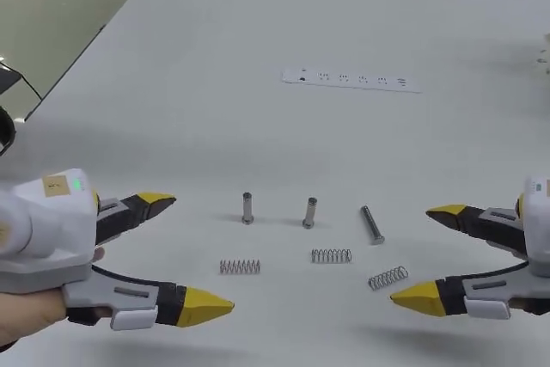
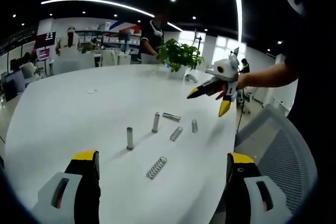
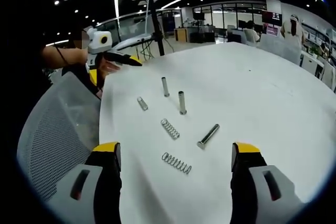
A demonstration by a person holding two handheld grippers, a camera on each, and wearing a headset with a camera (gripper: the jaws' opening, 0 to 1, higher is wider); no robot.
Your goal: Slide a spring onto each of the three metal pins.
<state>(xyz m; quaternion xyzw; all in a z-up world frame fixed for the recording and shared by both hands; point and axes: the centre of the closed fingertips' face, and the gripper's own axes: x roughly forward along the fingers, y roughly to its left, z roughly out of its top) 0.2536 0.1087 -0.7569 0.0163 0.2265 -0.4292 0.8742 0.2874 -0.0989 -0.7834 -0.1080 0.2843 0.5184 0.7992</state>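
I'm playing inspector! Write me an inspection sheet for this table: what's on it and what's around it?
Surface: white table, smooth and flat.
Job's things: left pin and middle pin stand upright; right pin lies flat. Left spring, middle spring and right spring lie flat in front of them, none on a pin.
Clutter: white power strip further back.
Grippers: left tool and right tool are both open, holding nothing, one on each side of the parts.
Cables: dark cable beside the table's left edge.
Surroundings: mesh chair, potted plant, an open office with people far off.
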